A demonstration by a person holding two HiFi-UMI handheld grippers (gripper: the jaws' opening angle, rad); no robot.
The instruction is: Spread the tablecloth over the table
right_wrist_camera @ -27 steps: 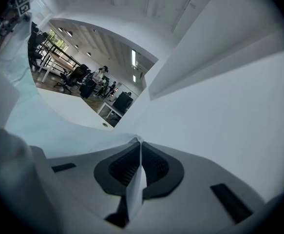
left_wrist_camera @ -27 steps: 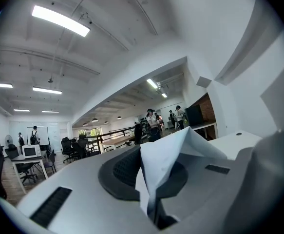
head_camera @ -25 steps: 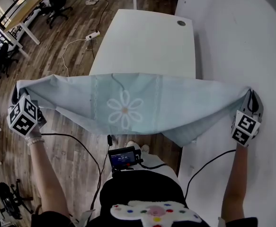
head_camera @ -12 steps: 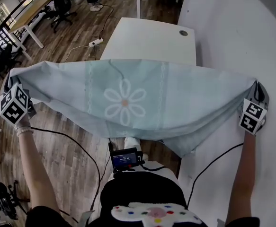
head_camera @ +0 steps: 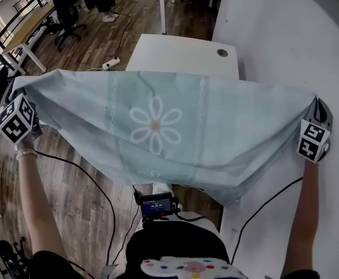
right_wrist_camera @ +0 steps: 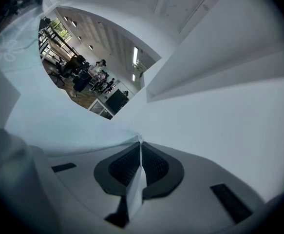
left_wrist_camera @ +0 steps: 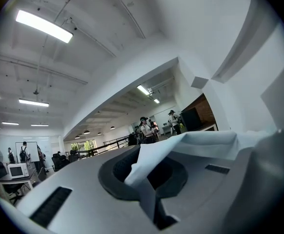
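Both arms stretch forward and spread wide apart, the left arm [head_camera: 34, 202] at the left edge of the head view and the right arm [head_camera: 302, 220] at the right edge. The left gripper [head_camera: 11, 95] and right gripper [head_camera: 318, 106] point level, jaws closed tight, each pinching a corner of the tablecloth [head_camera: 157, 127].

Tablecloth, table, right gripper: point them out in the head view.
tablecloth [head_camera: 154, 124], head view, flower print centre.
table [head_camera: 181, 54], head view, bare top.
right gripper [head_camera: 318, 106], head view, between its fingers' tips.
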